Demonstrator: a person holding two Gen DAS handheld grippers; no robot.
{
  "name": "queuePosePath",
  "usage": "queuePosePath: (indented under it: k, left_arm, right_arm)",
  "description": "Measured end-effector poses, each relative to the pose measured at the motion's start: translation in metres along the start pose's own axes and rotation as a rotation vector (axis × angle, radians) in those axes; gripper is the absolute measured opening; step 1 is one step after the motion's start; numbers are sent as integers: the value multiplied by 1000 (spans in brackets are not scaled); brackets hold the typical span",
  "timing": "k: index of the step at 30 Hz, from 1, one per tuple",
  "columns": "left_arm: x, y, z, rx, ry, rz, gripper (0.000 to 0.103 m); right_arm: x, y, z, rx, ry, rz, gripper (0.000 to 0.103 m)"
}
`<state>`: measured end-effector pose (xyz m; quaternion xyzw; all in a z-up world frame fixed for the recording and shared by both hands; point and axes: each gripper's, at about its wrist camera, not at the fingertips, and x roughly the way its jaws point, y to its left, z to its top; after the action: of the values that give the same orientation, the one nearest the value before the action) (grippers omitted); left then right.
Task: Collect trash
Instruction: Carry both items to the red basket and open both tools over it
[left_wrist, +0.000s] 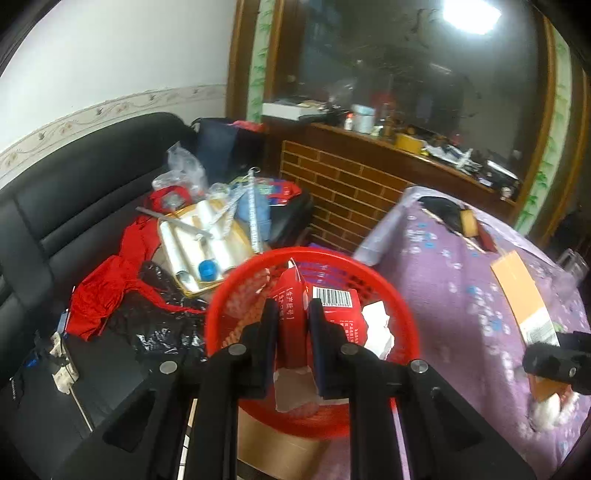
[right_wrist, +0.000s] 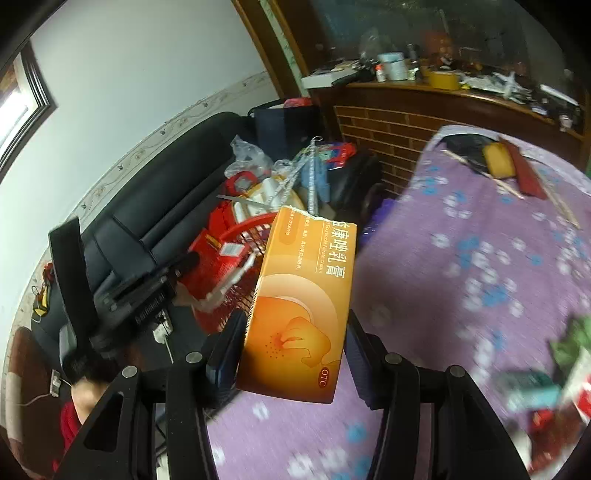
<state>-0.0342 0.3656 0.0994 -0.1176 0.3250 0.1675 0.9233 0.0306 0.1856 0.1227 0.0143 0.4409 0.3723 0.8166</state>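
Observation:
My left gripper (left_wrist: 293, 310) is shut on a torn red carton (left_wrist: 290, 291) with a barcode. It hangs over the mouth of a red mesh basket (left_wrist: 406, 321), which has crumpled white paper (left_wrist: 376, 332) inside. My right gripper (right_wrist: 295, 321) is shut on an orange ointment box (right_wrist: 303, 295), held upright above the purple flowered cloth (right_wrist: 461, 258). In the right wrist view the left gripper (right_wrist: 192, 260) and its red carton (right_wrist: 210, 258) sit over the basket (right_wrist: 251, 226) to the left. In the left wrist view the right gripper (left_wrist: 554, 358) and orange box (left_wrist: 521, 295) appear at the right edge.
A black sofa (left_wrist: 74, 206) behind the basket is piled with red cloth, plastic bags and rolls. A brick-patterned wall with a cluttered wooden ledge (left_wrist: 369, 177) stands at the back. Sticks and a yellow block (right_wrist: 498, 160) lie far on the cloth; blurred packets (right_wrist: 554, 387) lie near right.

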Motion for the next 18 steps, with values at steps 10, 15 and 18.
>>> queuePosePath:
  k: [10,15,18]
  left_arm:
    - [15,24,9,-28,-36,24,75]
    - [-2,20,2,-17,-50,-7,75]
    - [-16,9,-5,-3,-69,-29,75]
  right_arm:
    - [58,20,38,3,-13,11,71]
    - [30,3,18,20,-33,5,71]
    - [6,-11,-4,23,-39,-33,71]
